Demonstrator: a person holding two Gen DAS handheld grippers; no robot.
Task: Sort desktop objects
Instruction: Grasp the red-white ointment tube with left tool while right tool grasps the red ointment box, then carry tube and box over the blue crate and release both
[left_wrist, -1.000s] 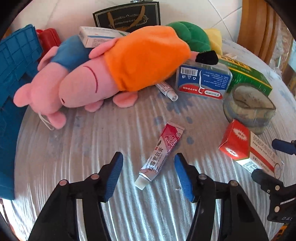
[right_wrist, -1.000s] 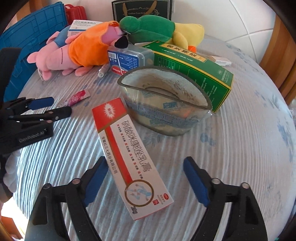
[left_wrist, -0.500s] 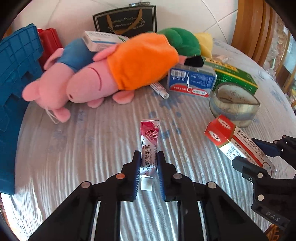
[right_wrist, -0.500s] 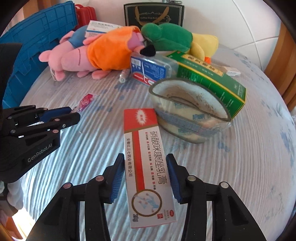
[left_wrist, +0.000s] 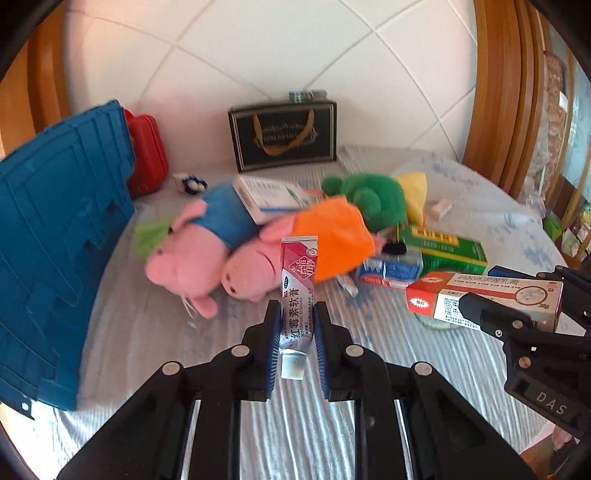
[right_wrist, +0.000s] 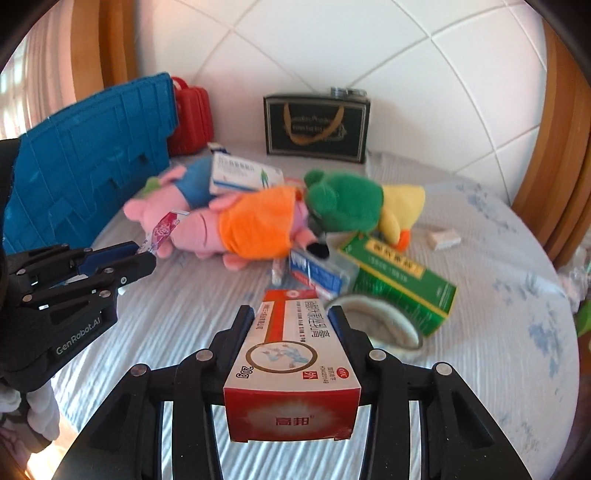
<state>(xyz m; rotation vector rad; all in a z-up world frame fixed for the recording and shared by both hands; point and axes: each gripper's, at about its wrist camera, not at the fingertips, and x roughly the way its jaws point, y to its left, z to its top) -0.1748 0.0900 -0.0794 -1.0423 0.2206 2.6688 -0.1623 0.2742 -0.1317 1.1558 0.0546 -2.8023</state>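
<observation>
left tongs (left_wrist: 295, 325) around red-silver ointment tube (left_wrist: 297, 291)

1. A blue ribbed crate (left_wrist: 55, 236) is filling the frame's left
2. A pink pig plush (left_wrist: 295, 251) is wearing orange at centre
3. A red-and-white carton (right_wrist: 291, 354) is showing at lower centre
4. A pale blue-flowered striped cloth (right_wrist: 480, 332) is covering the lower frame

Left gripper (left_wrist: 295, 325), right gripper (right_wrist: 291, 325) — black frames, blue ribbed pads, silver pivot screws; white lettering "GenRobot.AI", "DAS".
</observation>
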